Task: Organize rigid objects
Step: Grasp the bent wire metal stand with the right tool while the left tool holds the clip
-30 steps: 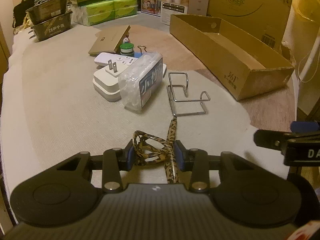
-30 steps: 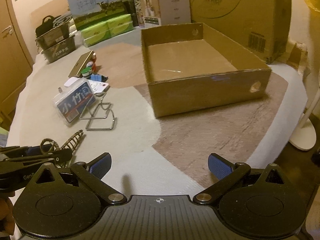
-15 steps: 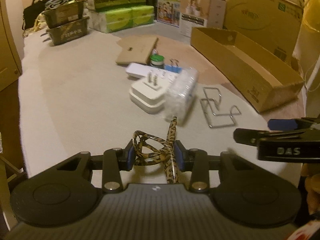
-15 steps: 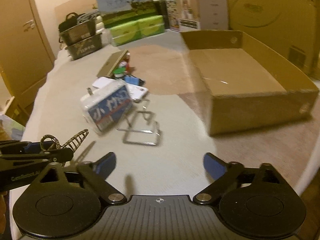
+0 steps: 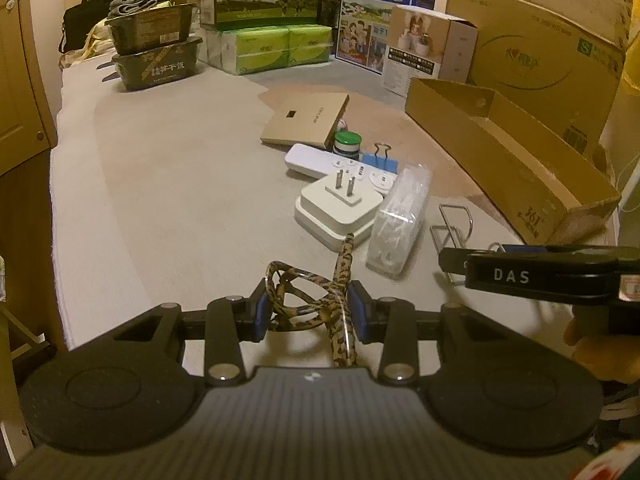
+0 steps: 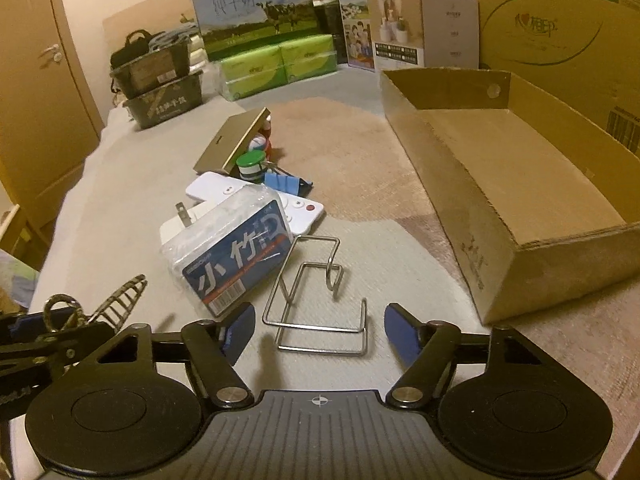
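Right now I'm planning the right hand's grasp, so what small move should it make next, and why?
Probably ease the right gripper forward and down over the wire rack. Its jaws, which have just been closing, still stand apart with nothing pressed between them, and the rack's near bar lies in their gap. The left gripper already holds the leopard-print hair clip.

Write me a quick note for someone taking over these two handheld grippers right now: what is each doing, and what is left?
Left gripper: shut on the leopard-print hair clip.
Right gripper: open, jaws just been closing, with the wire rack lying between them, not gripped.
Cardboard box: looks empty, so nothing is sorted yet.
Left on the bed: white plug adapter, clear packet, remote, blue binder clip, green-lidded jar, tan flat box.
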Tool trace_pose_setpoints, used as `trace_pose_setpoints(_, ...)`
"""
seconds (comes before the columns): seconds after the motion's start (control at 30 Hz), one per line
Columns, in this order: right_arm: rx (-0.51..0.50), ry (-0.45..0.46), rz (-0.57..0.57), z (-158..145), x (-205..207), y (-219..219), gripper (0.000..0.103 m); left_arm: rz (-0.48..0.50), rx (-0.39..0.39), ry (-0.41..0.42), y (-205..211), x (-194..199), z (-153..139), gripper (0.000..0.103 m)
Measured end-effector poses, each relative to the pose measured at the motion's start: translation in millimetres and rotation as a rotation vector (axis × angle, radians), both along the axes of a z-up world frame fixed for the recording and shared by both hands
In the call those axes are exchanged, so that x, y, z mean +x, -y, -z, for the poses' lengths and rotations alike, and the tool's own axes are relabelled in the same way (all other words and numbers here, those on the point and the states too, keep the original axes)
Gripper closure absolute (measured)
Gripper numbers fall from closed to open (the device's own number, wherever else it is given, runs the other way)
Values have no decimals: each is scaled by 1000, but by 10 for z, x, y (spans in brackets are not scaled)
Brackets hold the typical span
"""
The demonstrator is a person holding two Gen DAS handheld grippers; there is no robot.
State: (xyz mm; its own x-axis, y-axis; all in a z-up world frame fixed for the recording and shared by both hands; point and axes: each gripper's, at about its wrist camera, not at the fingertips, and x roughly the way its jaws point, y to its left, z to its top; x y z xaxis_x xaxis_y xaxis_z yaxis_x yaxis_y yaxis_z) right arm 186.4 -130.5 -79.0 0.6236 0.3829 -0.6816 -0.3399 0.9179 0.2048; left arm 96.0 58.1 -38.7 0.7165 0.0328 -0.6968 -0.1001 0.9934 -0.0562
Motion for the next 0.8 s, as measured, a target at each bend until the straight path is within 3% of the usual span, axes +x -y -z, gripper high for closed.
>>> trace_pose_setpoints(0.27, -25, -1, 11, 12, 59, -85, 49, -3, -12, 10, -32, -2, -25, 67)
trace_pose_setpoints(0.8, -22, 59, 19, -290, -230, 81, 49, 28, -20, 61, 97, -110, -325, 67)
